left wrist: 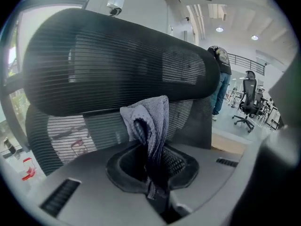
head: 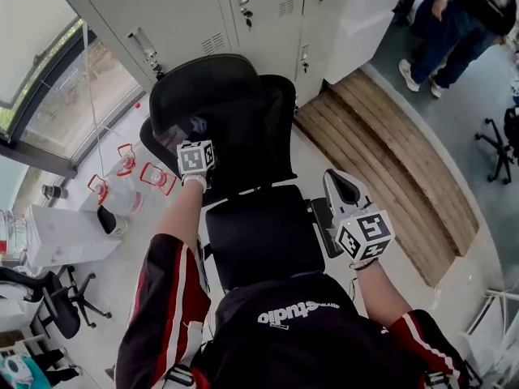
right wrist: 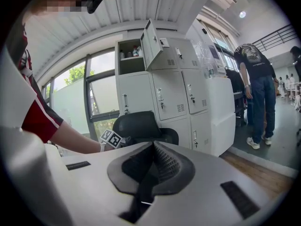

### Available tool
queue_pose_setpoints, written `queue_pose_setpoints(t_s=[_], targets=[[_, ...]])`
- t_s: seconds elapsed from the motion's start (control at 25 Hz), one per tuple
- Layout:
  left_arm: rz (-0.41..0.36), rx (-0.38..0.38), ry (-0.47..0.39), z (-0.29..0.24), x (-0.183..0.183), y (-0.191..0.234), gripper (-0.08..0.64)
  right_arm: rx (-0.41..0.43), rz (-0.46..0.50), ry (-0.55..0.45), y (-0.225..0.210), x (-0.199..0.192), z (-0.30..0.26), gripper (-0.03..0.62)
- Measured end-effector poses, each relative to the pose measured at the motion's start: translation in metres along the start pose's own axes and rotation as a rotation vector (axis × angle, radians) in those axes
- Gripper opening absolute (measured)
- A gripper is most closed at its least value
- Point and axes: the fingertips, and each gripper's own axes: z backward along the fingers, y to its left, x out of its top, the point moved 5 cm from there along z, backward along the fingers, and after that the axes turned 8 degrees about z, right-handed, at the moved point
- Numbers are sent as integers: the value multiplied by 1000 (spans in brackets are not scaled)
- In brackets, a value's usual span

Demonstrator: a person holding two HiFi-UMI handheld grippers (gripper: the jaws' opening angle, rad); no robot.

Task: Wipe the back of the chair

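A black mesh office chair (head: 243, 144) stands in front of me, its curved headrest (left wrist: 117, 65) above the mesh back (left wrist: 61, 131). My left gripper (left wrist: 153, 166) is shut on a grey cloth (left wrist: 148, 119), and the cloth's bunched top lies against the chair back just under the headrest. In the head view the left gripper (head: 195, 157) is at the left side of the chair back, with the cloth (head: 193, 128) showing above it. My right gripper (right wrist: 151, 159) is shut with nothing in it. The right gripper (head: 365, 235) hangs beside the chair's right armrest (head: 345, 189), apart from the back.
Grey lockers (head: 243, 14) stand right behind the chair, one with an open door (right wrist: 153, 44). A wooden step (head: 397, 160) curves off to the right, where people (head: 454, 23) stand. Bottles with red handles (head: 122, 177), a white box (head: 65, 233) and another chair (head: 49, 298) are on the left.
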Motion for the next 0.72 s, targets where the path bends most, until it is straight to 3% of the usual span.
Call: queue_pose_setpoints(t_s=[0.72], targets=[[-111, -286, -1, -99, 19, -202, 55, -257, -75, 49, -65, -35, 85, -3]])
